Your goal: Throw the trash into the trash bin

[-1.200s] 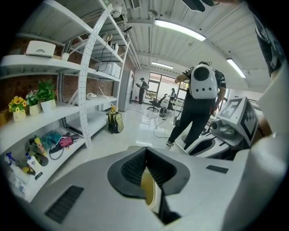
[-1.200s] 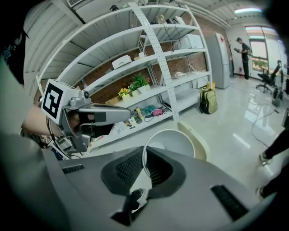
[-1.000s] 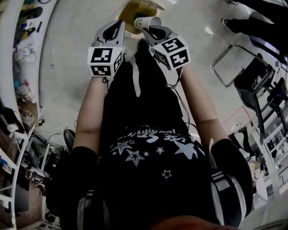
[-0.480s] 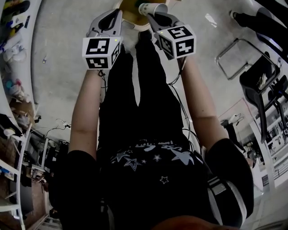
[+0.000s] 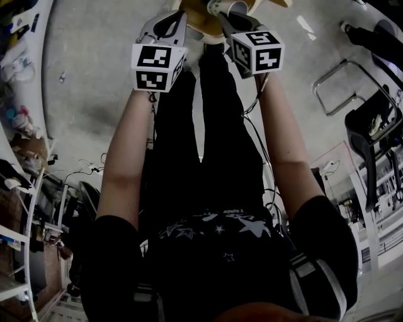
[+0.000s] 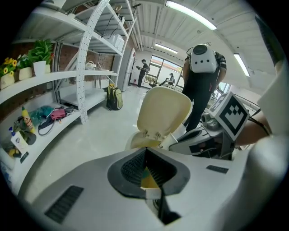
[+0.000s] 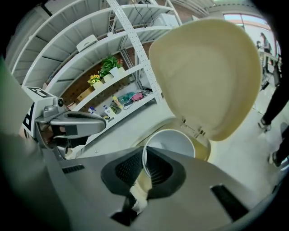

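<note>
A cream trash bin (image 5: 196, 19) stands on the floor beyond the person's feet, with its lid (image 7: 207, 76) tipped up and open. My right gripper (image 7: 145, 167) is shut on the wall of a white paper cup (image 7: 174, 142), whose open mouth points at the bin's opening (image 7: 203, 150). In the head view the cup (image 5: 234, 6) hangs at the top edge, over the bin. My left gripper (image 6: 145, 151) is beside it on the left, its tips together, and I see nothing held in it. The lid (image 6: 163, 110) rises just ahead of it.
White shelving (image 6: 86, 72) with potted plants, bottles and small items runs along the left. A black chair with a metal frame (image 5: 371, 126) stands at the right. A person in black (image 6: 203, 76) stands behind the bin. Cables lie on the floor (image 5: 82, 170).
Both grippers have sunk and moved forward together toward the bin. The cup has gone from the bin's near rim to over its opening, at the picture's top edge.
</note>
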`<control>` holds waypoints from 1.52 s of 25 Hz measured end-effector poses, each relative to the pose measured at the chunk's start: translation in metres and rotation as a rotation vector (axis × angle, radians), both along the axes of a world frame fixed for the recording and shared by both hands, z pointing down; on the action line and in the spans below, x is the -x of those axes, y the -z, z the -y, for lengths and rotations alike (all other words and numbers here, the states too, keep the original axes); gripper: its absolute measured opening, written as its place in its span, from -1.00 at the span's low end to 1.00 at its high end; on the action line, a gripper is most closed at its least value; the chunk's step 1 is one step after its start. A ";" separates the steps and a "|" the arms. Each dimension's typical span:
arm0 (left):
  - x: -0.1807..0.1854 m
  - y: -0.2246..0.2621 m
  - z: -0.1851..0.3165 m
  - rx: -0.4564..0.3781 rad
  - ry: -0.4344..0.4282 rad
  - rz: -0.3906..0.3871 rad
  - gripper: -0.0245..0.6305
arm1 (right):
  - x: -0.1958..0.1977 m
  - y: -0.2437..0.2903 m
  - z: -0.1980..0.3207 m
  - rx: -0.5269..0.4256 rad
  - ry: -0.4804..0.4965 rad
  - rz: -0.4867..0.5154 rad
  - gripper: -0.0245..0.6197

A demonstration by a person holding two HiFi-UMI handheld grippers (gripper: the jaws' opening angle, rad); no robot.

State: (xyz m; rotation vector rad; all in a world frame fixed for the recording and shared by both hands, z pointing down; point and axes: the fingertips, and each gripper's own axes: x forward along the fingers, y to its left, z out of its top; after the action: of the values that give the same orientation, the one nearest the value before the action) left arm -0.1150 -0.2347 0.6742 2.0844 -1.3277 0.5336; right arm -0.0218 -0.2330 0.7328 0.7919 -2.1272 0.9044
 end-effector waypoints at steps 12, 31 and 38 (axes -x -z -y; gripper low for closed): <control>0.008 -0.040 -0.017 0.065 -0.041 0.002 -0.90 | 0.016 -0.056 -0.022 0.098 -0.063 0.012 -0.87; -0.007 -0.002 -0.027 0.038 -0.083 -0.027 -0.90 | 0.010 -0.020 -0.033 0.082 -0.088 0.002 -0.58; -0.001 0.041 -0.029 -0.006 -0.091 -0.034 -0.90 | 0.018 0.030 -0.030 0.036 -0.111 0.016 -0.58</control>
State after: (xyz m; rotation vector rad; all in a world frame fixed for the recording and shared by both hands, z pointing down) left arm -0.1140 -0.2059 0.6328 2.1570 -1.2211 0.5310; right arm -0.0397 -0.2030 0.7025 0.8943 -2.0914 1.0066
